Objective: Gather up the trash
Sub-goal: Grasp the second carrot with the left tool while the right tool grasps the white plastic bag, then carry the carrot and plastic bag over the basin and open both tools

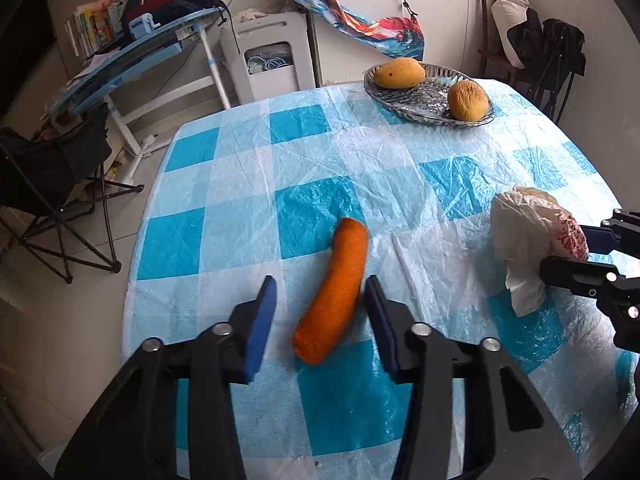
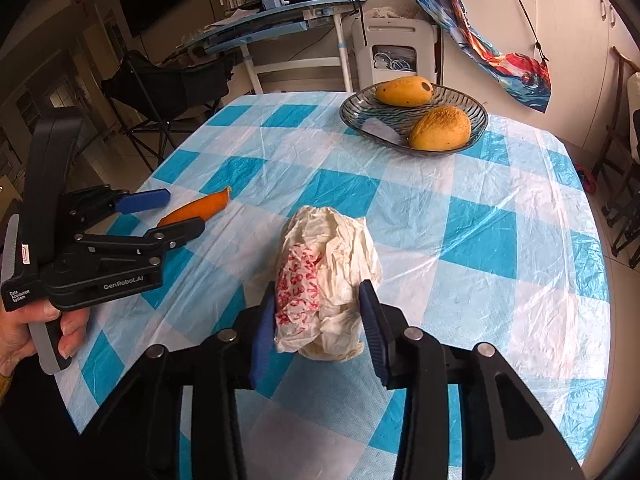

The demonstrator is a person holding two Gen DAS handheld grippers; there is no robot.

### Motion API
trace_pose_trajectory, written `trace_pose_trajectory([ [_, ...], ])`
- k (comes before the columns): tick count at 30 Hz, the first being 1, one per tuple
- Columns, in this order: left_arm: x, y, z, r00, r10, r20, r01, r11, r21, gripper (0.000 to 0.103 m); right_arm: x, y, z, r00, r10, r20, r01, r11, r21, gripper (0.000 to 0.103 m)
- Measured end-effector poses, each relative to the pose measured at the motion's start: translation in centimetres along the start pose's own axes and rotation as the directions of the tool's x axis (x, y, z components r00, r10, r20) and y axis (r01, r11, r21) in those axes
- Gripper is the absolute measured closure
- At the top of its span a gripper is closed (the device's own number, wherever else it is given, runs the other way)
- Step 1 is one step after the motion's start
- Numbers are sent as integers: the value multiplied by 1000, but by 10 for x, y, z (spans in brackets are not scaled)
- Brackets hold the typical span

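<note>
An orange peel strip (image 1: 334, 290) lies on the blue-checked tablecloth; it also shows in the right wrist view (image 2: 196, 210). My left gripper (image 1: 320, 292) is open, its fingers on either side of the peel's near half, the right finger close against it. A crumpled white plastic bag with red print (image 2: 324, 276) sits on the table; it also shows in the left wrist view (image 1: 532, 236). My right gripper (image 2: 318, 300) is open around the bag's near end, the pads at or near its sides without squeezing it.
A glass bowl (image 2: 360, 116) with two mangoes (image 2: 440, 128) stands at the table's far side. Beyond the left table edge stand a black folding chair (image 1: 52, 184), a blue desk (image 1: 132, 60) and a white appliance (image 1: 272, 60). Chairs stand at the right (image 1: 552, 52).
</note>
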State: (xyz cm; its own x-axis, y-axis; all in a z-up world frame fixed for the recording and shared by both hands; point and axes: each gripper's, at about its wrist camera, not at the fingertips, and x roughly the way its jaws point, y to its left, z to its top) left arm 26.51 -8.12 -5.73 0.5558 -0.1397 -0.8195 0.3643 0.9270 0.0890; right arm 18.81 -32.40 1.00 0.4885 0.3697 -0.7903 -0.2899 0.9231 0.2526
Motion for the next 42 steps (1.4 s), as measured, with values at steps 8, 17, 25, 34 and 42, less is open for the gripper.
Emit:
trace_pose_trajectory([
  [8, -49, 10, -27, 995, -98, 35, 102, 986, -129, 90, -38, 42, -15, 991, 123, 59, -122, 992, -31, 75],
  [17, -127, 34, -116, 988, -142, 60, 154, 935, -320, 89, -76, 124, -91, 957, 290, -1, -287, 947, -145, 74],
  [25, -163, 1, -198, 989, -149, -10, 138, 939, -316, 89, -76, 163, -166, 941, 303, -154, -327, 928, -176, 72],
  [34, -148, -24, -271, 950, -192, -245, 91, 925, -370, 87, -88, 153, -191, 977, 161, -141, -182, 971, -154, 47],
  [42, -202, -26, -260, 999, -35, -31, 23, 950, -313, 35, -96, 143, -198, 974, 198, -110, -205, 977, -56, 41],
])
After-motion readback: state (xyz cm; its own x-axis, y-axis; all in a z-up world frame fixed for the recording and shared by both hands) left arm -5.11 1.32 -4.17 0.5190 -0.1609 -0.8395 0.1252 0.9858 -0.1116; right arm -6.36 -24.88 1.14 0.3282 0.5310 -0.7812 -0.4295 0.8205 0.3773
